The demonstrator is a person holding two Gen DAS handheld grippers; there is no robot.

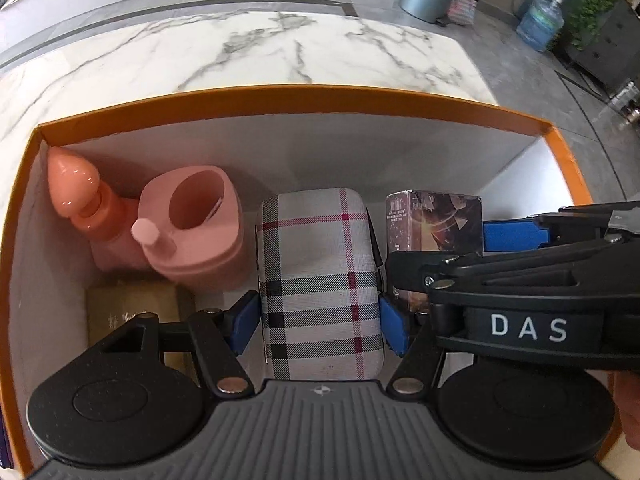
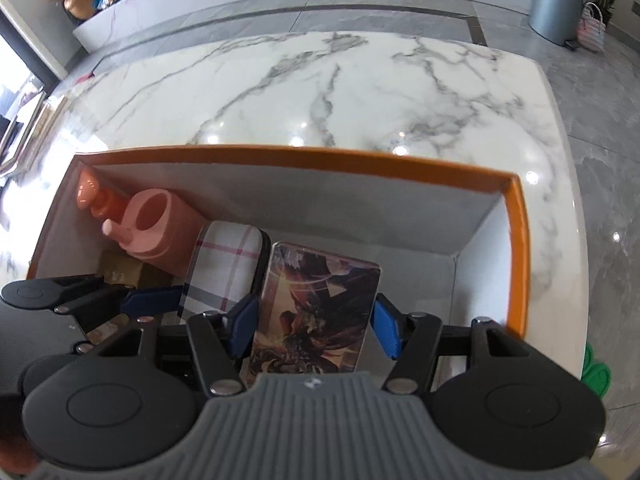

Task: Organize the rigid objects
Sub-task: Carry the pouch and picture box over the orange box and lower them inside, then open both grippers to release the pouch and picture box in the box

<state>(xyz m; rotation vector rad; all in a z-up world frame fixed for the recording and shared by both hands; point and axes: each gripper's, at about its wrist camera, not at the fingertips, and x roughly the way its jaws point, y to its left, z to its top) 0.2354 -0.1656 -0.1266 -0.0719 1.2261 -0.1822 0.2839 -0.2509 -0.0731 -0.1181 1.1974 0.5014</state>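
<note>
While both tools reach into the orange box (image 1: 304, 100) on the marble table (image 1: 240, 52), contents run left to right: peach bottle (image 1: 76, 192), pink container (image 1: 196, 220), then the plaid case (image 1: 320, 280) at frame centre, clamped in the left tongs (image 1: 320, 320). Right of it, the right tongs (image 2: 316, 326) grip the printed box (image 2: 316, 312). Risk: the crossing tools may collide, jarring either item askew.

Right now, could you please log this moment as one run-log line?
left gripper: shut on plaid case | right gripper: shut on printed box | both inside orange box
</note>
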